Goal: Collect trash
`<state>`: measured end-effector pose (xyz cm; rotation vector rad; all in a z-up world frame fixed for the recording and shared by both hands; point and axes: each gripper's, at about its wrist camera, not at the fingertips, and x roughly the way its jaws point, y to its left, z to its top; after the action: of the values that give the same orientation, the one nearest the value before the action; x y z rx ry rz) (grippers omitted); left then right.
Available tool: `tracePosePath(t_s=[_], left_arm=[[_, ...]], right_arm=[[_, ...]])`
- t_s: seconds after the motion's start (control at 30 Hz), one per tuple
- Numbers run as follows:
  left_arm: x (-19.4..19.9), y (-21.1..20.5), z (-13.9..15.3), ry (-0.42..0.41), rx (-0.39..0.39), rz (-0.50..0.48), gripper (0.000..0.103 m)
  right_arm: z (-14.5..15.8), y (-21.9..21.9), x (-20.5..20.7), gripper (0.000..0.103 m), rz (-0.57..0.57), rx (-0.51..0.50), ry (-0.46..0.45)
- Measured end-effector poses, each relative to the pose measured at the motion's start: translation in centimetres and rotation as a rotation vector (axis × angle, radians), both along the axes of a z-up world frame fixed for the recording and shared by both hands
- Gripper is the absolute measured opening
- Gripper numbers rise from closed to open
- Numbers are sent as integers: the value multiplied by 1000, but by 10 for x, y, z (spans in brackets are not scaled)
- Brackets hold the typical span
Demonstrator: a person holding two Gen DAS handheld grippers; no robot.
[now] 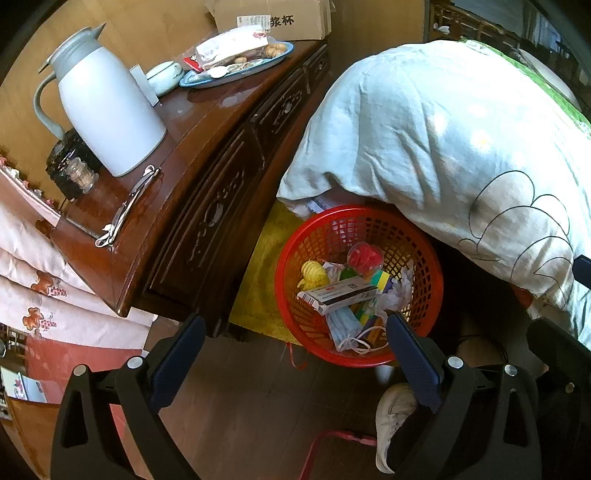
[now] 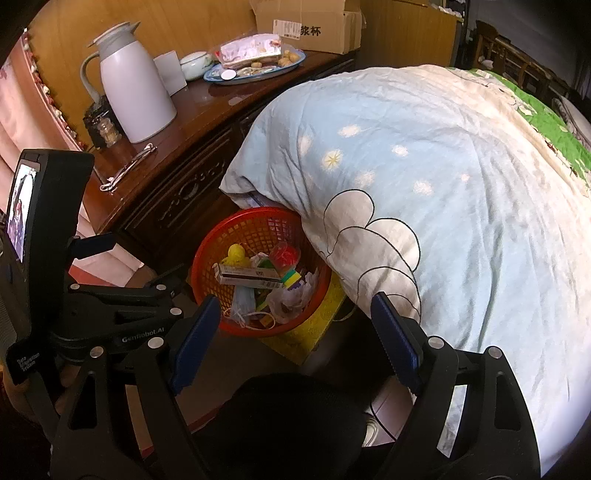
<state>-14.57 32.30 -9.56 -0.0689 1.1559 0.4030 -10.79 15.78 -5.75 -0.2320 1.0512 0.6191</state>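
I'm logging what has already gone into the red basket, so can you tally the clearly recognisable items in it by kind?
In the red basket:
Long printed carton: 1
Blue face mask: 1
Yellow ribbed toy: 1
Clear tub with red contents: 1
Crumpled white plastic: 1
Total: 5; smaller scraps underneath are too jumbled to count.

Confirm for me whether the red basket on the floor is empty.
No: the red basket holds trash, including a long white box, a blue face mask and a yellow toy.

Dark wooden dresser [image 1: 207, 122] bearing white thermos jug [image 1: 107, 110], lidded bowl [image 1: 164, 75], snack tray [image 1: 236, 66], cardboard box [image 1: 273, 18], red basket [image 1: 424, 266] on floor [image 1: 240, 387].
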Motion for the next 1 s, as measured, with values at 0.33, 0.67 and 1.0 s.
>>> tracePosePath(t_s=[0.33,0.67,1.0], left_arm=[[-3,-2,7,-6,1,13,96],[-9,-5,22,-29,14,17,96],[-19,-14,42,-59,44,16,96]], right_arm=[[5,-4,-1,81,0,14,-9],[20,-11,-6,81,-4,42,-36],[37,-21,-14,81,-6,80,-64]])
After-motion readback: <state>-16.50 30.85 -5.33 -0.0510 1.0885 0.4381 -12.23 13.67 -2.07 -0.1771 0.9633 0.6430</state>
